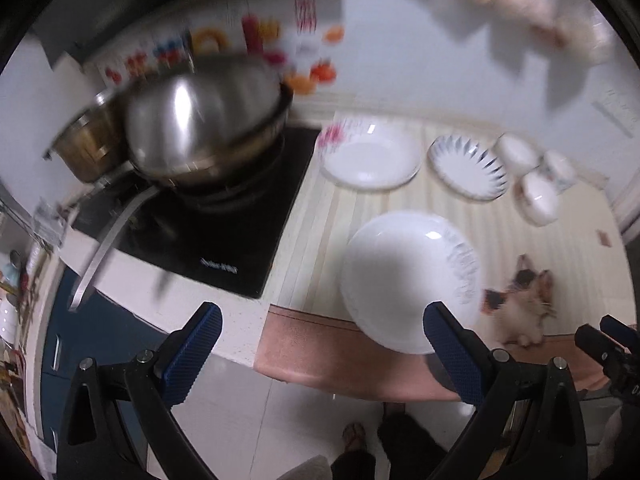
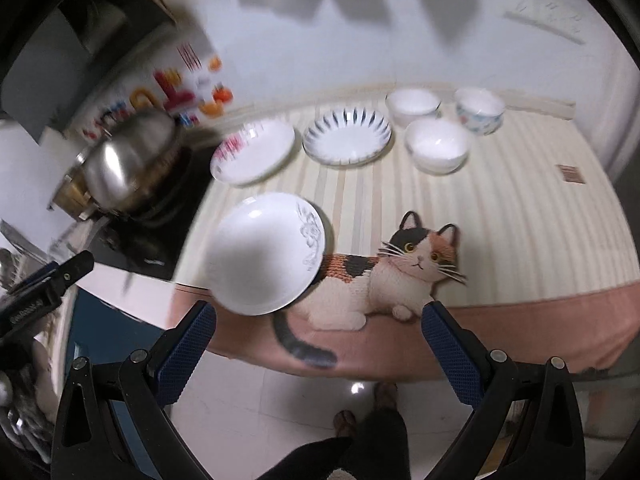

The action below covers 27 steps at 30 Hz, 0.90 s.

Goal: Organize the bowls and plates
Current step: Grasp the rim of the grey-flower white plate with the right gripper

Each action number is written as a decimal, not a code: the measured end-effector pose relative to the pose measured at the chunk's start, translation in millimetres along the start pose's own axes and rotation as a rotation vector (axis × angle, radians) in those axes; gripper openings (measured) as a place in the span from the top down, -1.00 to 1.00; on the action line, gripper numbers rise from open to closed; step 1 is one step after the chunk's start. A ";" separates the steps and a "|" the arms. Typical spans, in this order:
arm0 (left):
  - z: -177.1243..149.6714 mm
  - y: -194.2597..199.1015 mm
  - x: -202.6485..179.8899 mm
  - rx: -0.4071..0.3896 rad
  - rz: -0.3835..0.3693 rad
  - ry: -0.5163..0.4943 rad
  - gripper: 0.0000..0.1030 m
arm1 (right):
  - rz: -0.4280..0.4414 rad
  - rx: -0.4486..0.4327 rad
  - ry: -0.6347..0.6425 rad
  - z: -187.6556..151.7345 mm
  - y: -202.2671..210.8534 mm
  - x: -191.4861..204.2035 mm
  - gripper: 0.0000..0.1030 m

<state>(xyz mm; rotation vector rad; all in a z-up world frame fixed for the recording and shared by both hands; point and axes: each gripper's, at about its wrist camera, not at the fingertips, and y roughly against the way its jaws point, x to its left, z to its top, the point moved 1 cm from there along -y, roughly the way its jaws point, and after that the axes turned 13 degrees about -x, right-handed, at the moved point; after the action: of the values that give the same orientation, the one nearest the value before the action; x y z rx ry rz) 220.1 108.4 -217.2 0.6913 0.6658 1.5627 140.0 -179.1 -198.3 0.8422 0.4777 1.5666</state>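
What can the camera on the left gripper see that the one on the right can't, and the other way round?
Only the left view shows the long pan handle sticking out over the stove edge, with the right gripper at its margin. Only the right view shows the whole cat picture on the mat, sharp, and the left gripper at its edge. Both share the near white plate, the pink-patterned plate, the blue-rayed plate, three bowls and the steel pot lid.

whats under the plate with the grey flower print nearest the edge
The grey-flower plate lies on the striped mat, its right rim overlapping the back end of the printed cat. The mat and the part of the cat beneath it are covered; nothing else shows under it.
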 end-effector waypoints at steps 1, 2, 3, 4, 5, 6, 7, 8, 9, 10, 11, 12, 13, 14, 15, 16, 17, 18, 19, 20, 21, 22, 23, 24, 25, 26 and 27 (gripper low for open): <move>-0.7 -20.7 -0.4 0.034 0.007 0.002 -1.00 | 0.013 0.035 -0.012 1.7 -28.6 -3.9 -1.00; -2.3 -39.9 -1.4 0.070 0.010 0.001 -1.00 | 0.022 0.061 -0.022 2.0 -47.8 -9.0 -1.00; -3.5 -57.6 -2.1 0.104 0.009 0.000 -1.00 | 0.036 0.089 -0.037 1.3 -66.5 -14.3 -1.00; -5.5 -73.4 -2.6 0.136 0.011 0.002 -1.00 | 0.049 0.117 -0.050 2.7 -90.5 -18.5 -1.00; -7.1 -92.7 -3.8 0.176 0.004 0.007 -1.00 | 0.055 0.138 -0.055 3.5 -108.9 -21.7 -1.00; -9.0 -106.3 -5.4 0.202 0.000 0.011 -1.00 | 0.065 0.161 -0.057 5.1 -128.7 -24.6 -1.00; -10.7 -124.9 -6.0 0.232 -0.008 0.021 -1.00 | 0.076 0.184 -0.053 6.7 -149.9 -26.4 -0.99; -12.7 -136.5 -6.3 0.255 -0.016 0.031 -1.00 | 0.087 0.207 -0.049 8.0 -169.9 -27.6 -0.97; -14.8 -147.3 -6.2 0.280 -0.012 0.036 -1.00 | 0.095 0.221 -0.050 8.2 -179.9 -28.3 -0.96; -16.6 -161.6 -5.0 0.313 -0.012 0.042 -0.98 | 0.111 0.245 -0.047 8.6 -200.6 -28.8 -0.93; -17.2 -171.3 -5.0 0.332 -0.017 0.051 -0.95 | 0.117 0.268 -0.044 7.7 -215.9 -28.5 -0.87; -17.6 -179.3 -5.2 0.345 -0.017 0.057 -0.93 | 0.119 0.288 -0.043 7.3 -225.9 -28.5 -0.82; -17.3 -187.7 -2.9 0.352 -0.032 0.069 -0.89 | 0.129 0.321 -0.043 5.9 -243.4 -28.2 -0.71; -17.4 -193.2 -2.8 0.358 -0.042 0.074 -0.79 | 0.144 0.343 -0.047 5.4 -253.1 -27.9 -0.56; -18.3 -198.9 -2.5 0.370 -0.041 0.076 -0.71 | 0.151 0.355 -0.048 5.6 -260.4 -26.8 -0.49; -19.3 -203.7 -2.4 0.378 -0.049 0.077 -0.51 | 0.165 0.375 -0.052 5.4 -270.5 -25.5 -0.39; -21.0 -208.6 -2.9 0.390 -0.061 0.079 -0.29 | 0.179 0.385 -0.057 5.0 -275.6 -23.1 -0.26; -23.2 -211.6 -3.4 0.404 -0.069 0.081 -0.19 | 0.186 0.399 -0.057 4.6 -283.1 -21.9 -0.19; -25.8 -214.9 -4.3 0.416 -0.089 0.088 -0.04 | 0.193 0.416 -0.052 4.0 -290.1 -19.7 -0.12; -27.5 -216.0 -5.1 0.418 -0.118 0.103 0.07 | 0.201 0.398 -0.037 6.3 -291.1 -16.3 0.07; -28.9 -216.3 -6.1 0.415 -0.138 0.115 0.14 | 0.218 0.402 -0.021 6.9 -294.0 -11.8 0.41; -30.3 -215.7 -8.3 0.414 -0.152 0.119 0.27 | 0.231 0.431 -0.015 5.4 -301.6 -8.1 0.52; -31.5 -214.9 -11.1 0.411 -0.150 0.111 0.26 | 0.230 0.441 -0.014 4.2 -302.1 -6.1 0.54; -32.4 -213.3 -12.6 0.404 -0.137 0.104 0.26 | 0.236 0.430 -0.008 5.3 -304.5 -4.2 0.55; -33.4 -213.0 -12.4 0.405 -0.134 0.110 0.26 | 0.240 0.433 -0.001 5.5 -304.6 -1.9 0.58; -35.1 -212.0 -11.7 0.407 -0.134 0.122 0.26 | 0.243 0.433 -0.001 6.2 -304.5 -0.5 0.60; -36.9 -210.7 -11.8 0.412 -0.134 0.127 0.26 | 0.247 0.434 -0.007 5.4 -301.1 -0.6 0.60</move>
<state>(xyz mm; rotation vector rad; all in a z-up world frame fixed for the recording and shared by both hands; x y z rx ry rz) 330.2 115.5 -400.8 0.8352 1.1248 1.3648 345.5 -125.7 -411.8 1.2755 0.7468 1.7109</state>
